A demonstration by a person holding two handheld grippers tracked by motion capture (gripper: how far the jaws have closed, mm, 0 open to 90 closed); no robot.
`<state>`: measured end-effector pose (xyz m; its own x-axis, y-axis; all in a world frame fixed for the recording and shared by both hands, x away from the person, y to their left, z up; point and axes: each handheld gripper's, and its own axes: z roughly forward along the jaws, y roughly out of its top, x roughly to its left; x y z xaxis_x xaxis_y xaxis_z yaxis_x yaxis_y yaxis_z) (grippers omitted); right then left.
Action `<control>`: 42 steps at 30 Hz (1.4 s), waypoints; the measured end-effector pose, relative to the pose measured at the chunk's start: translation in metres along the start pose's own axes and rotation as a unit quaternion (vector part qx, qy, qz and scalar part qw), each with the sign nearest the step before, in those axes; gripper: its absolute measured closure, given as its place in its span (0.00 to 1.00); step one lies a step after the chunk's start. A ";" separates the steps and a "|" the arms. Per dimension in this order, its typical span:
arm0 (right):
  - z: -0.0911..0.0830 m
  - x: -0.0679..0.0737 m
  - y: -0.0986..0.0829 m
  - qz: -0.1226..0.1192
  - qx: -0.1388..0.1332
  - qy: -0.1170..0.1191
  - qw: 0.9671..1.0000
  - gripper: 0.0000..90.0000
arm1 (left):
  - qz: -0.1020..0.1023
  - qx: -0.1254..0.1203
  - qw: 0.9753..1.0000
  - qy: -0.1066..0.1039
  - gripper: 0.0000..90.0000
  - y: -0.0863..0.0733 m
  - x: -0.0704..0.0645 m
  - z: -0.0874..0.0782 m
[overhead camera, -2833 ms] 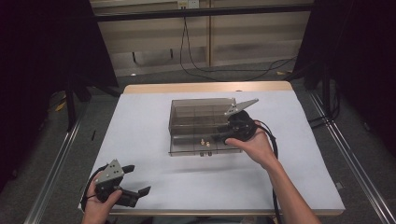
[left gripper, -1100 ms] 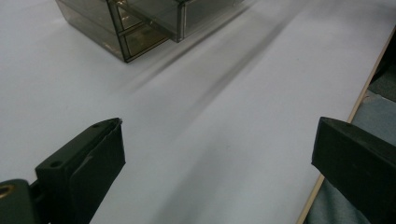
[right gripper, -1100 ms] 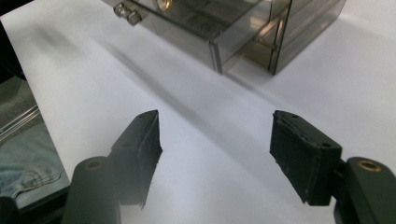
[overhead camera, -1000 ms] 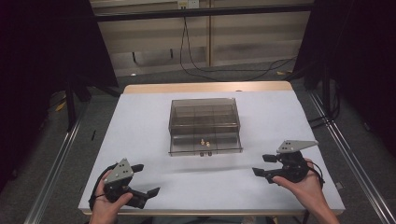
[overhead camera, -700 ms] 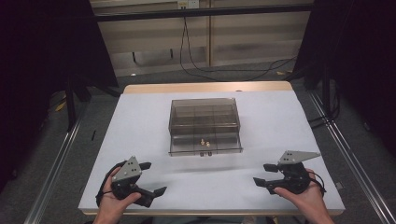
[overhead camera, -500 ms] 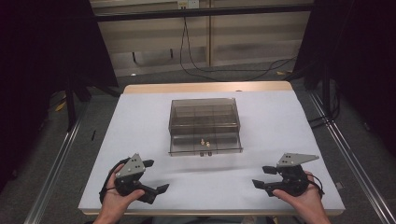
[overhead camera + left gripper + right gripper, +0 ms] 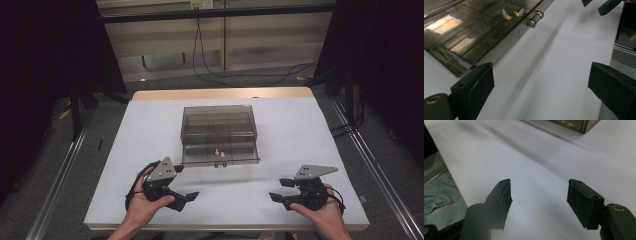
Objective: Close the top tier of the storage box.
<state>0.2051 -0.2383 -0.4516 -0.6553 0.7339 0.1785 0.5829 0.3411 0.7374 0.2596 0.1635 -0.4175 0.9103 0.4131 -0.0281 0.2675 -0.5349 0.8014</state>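
White table (image 7: 300, 130), clear box (image 7: 219, 131) center, both grippers open w/ nothing held

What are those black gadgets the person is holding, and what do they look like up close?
Each hand holds a black two-jaw gripper: the left gripper and right gripper. Both carry a grey three-cornered plate on top and trail a black cable. The jaws end in flat black pads, with brass-coloured rivets. The forearms are bare.

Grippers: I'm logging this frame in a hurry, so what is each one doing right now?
Left gripper: open, holding nothing, near the table's front edge.
Right gripper: open, holding nothing, also near the front edge.
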 end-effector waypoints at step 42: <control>0.008 0.002 -0.002 -0.009 0.021 0.018 1.000 0.42 | 0.033 0.000 0.999 -0.004 0.79 0.031 -0.007 0.051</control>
<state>0.2066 -0.2328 -0.4579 -0.6819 0.7064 0.1901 0.5910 0.3788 0.7122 0.2778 0.1072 -0.4231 0.9283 0.3712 0.0202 0.2068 -0.5608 0.8017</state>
